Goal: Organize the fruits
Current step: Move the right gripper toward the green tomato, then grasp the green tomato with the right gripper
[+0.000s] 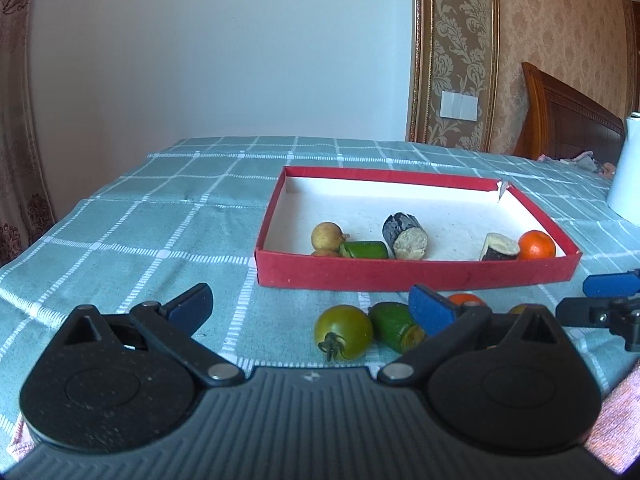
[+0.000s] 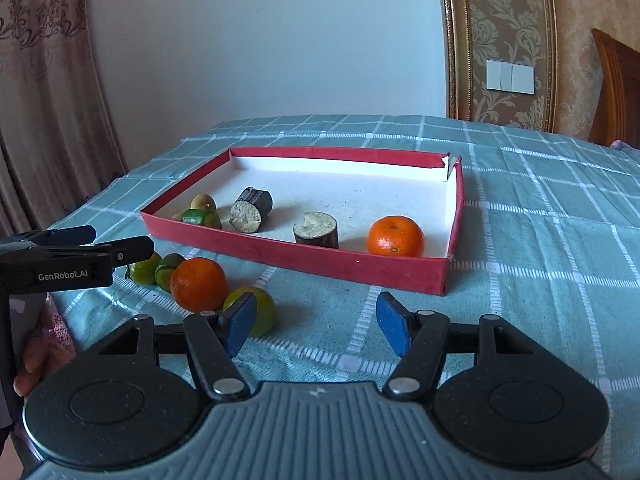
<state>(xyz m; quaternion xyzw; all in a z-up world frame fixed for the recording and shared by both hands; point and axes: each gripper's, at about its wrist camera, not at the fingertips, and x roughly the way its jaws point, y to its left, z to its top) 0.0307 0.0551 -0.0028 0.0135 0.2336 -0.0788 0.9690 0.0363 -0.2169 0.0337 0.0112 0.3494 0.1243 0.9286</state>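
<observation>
**Fruit half-sorted on checked cloth**

Teal checked tablecloth (image 2: 540, 240) carries a red tray (image 2: 304, 258) holding an orange (image 2: 395, 237), two dark cut chunks, a green piece and a small tan fruit. Loose before the tray: second orange (image 2: 198, 285), green tomato (image 1: 343, 332), green pieces. Left gripper (image 1: 312, 312) spread wide, empty. Right gripper (image 2: 316, 322) part-open, gripping nothing.
</observation>
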